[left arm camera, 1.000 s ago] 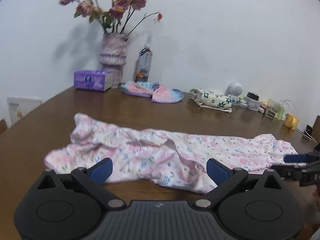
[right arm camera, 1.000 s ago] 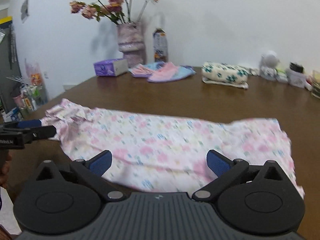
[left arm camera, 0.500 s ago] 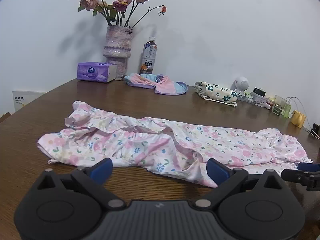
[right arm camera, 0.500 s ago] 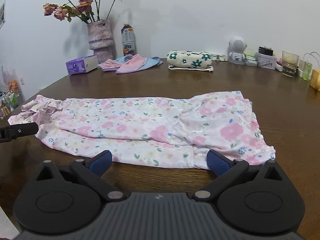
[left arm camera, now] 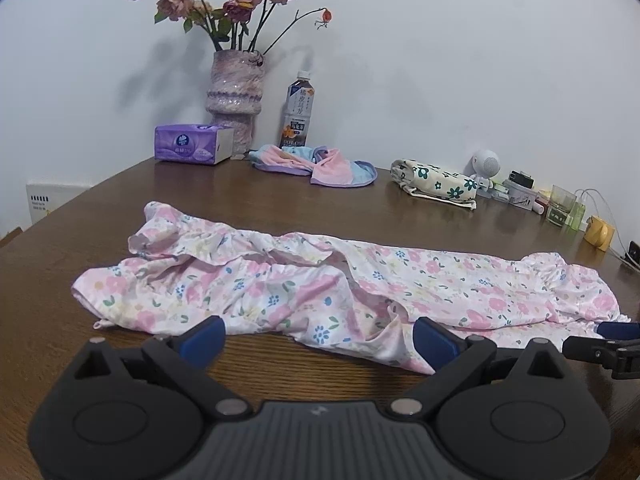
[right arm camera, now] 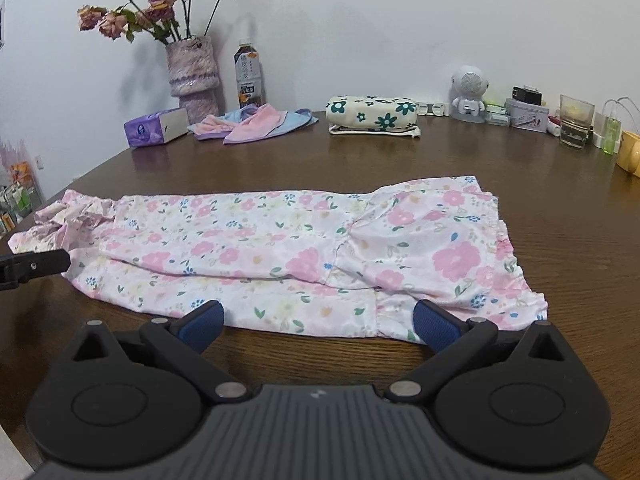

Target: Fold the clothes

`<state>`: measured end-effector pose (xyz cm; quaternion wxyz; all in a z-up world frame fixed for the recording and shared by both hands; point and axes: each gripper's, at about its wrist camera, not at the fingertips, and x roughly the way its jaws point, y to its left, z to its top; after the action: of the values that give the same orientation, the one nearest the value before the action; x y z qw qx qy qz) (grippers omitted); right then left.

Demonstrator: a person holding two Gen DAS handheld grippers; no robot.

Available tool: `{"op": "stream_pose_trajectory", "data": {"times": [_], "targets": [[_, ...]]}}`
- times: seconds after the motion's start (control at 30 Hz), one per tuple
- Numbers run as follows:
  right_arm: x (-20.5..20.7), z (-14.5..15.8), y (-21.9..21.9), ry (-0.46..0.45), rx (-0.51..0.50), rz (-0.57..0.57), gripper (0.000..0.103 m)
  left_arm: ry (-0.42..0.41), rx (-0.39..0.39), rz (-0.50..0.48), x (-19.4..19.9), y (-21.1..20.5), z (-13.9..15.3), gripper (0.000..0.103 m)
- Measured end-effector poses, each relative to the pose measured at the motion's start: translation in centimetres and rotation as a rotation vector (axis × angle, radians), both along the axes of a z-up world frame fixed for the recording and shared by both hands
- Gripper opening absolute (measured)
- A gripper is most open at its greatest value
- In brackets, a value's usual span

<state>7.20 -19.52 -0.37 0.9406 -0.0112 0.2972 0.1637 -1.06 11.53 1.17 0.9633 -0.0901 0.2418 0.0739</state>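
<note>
Both claws stand wide open and hold nothing. Left gripper (left arm camera: 318,338) sits low at the near edge of the floral garment (left arm camera: 320,292), blue pads spread to either side of the cloth's hem, not closed on it. Right gripper (right arm camera: 318,322) is likewise spread at the near hem of the same garment (right arm camera: 304,248).

Garment: pink flower-print piece, laid lengthwise across the brown wooden table (right arm camera: 400,156). It lies fairly flat in the right wrist view; in the left wrist view one end is rumpled with ridges and folds.

In the left wrist view, the right gripper's tip (left arm camera: 604,346) shows at the garment's far right end.

Against the wall: vase of dried roses (left arm camera: 234,92), drink bottle (left arm camera: 298,114), tissue box (left arm camera: 192,144), pastel cloth (left arm camera: 320,164), flowered pouch (right arm camera: 372,114).
</note>
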Motion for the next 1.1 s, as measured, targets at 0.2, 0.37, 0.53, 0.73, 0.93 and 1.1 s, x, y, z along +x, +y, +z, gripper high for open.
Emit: {"op": "stream_pose_trajectory", "data": {"times": [0.2,0.37,0.53,0.73,0.93,1.1], "targets": [[0.02,0.0,0.02,0.002,0.0,0.006,0.103,0.004,0.001,0.001,0.06,-0.01,-0.03,0.1],[0.05,-0.06,0.1,0.006,-0.006,0.007,0.103,0.005,0.004,0.005,0.05,-0.06,-0.02,0.1],[0.13,-0.1,0.12,0.011,-0.009,0.013,0.103,0.003,0.005,0.004,0.0,-0.07,-0.04,0.1],[0.2,-0.14,0.04,0.016,-0.001,0.014,0.103,0.0,0.001,0.004,-0.03,0.02,-0.05,0.1],[0.14,-0.15,-0.03,0.014,0.007,0.013,0.103,-0.004,0.003,0.004,-0.07,0.0,-0.05,0.1],[-0.12,-0.07,-0.23,-0.004,0.027,0.033,0.103,-0.005,0.008,0.002,-0.11,-0.08,-0.06,0.1]]}}
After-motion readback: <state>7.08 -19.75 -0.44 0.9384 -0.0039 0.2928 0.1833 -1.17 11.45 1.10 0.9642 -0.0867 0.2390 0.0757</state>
